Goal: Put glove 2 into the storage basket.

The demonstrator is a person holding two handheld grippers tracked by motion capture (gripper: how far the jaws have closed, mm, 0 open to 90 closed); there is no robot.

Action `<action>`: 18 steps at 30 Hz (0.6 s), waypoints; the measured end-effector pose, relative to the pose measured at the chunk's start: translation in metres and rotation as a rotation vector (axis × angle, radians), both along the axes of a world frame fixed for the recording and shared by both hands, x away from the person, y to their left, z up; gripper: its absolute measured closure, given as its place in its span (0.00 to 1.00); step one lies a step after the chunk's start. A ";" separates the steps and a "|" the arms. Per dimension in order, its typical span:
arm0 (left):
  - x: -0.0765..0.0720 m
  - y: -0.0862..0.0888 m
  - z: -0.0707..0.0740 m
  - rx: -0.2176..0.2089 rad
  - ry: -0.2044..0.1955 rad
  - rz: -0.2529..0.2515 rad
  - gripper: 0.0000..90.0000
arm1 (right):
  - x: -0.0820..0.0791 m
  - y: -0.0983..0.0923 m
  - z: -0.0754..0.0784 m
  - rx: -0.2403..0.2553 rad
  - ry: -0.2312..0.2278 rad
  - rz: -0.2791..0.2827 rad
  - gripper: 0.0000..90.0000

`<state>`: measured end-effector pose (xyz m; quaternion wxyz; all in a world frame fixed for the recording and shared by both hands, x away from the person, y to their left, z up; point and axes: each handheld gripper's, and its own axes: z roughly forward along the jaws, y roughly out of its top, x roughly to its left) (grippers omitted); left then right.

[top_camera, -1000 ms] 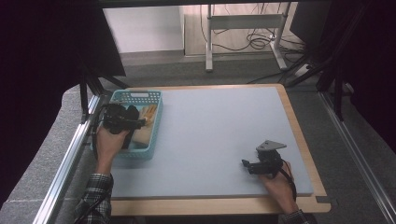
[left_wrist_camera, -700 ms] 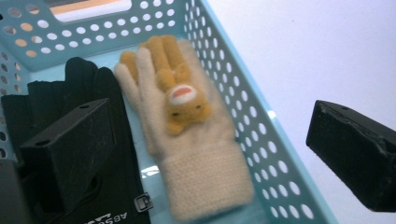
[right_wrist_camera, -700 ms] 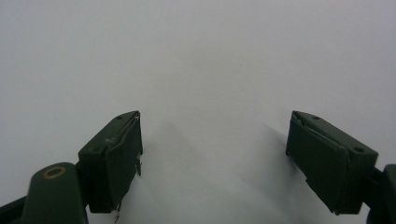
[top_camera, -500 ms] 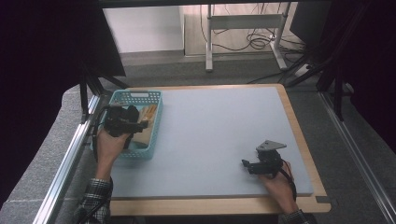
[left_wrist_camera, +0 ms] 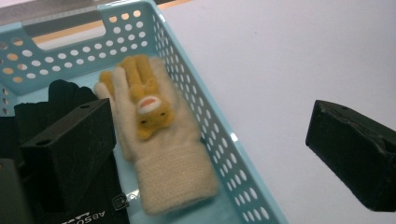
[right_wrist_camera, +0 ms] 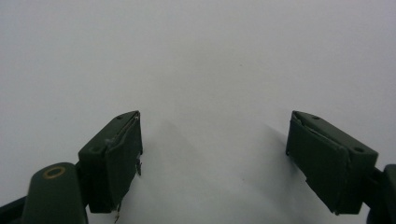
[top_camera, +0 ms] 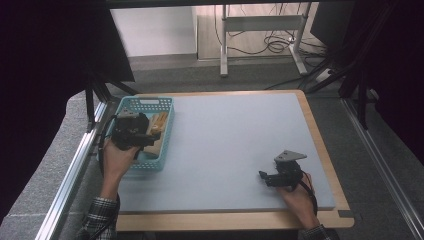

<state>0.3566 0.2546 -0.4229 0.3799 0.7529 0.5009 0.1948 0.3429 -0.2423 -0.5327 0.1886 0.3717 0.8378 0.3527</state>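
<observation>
Both grippers open: left gripper edged nearer over basket, cream glove below; right gripper unmoved.

Grey floor (cables beyond)
</observation>
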 end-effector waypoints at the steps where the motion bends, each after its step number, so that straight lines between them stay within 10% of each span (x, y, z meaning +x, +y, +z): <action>1: -0.001 -0.001 0.001 0.000 -0.001 -0.003 0.02 | 0.000 0.000 0.000 0.000 0.000 0.000 0.20; 18: -0.021 -0.018 0.003 -0.002 -0.035 -0.064 0.02 | 0.000 0.000 0.000 -0.001 -0.001 0.000 0.20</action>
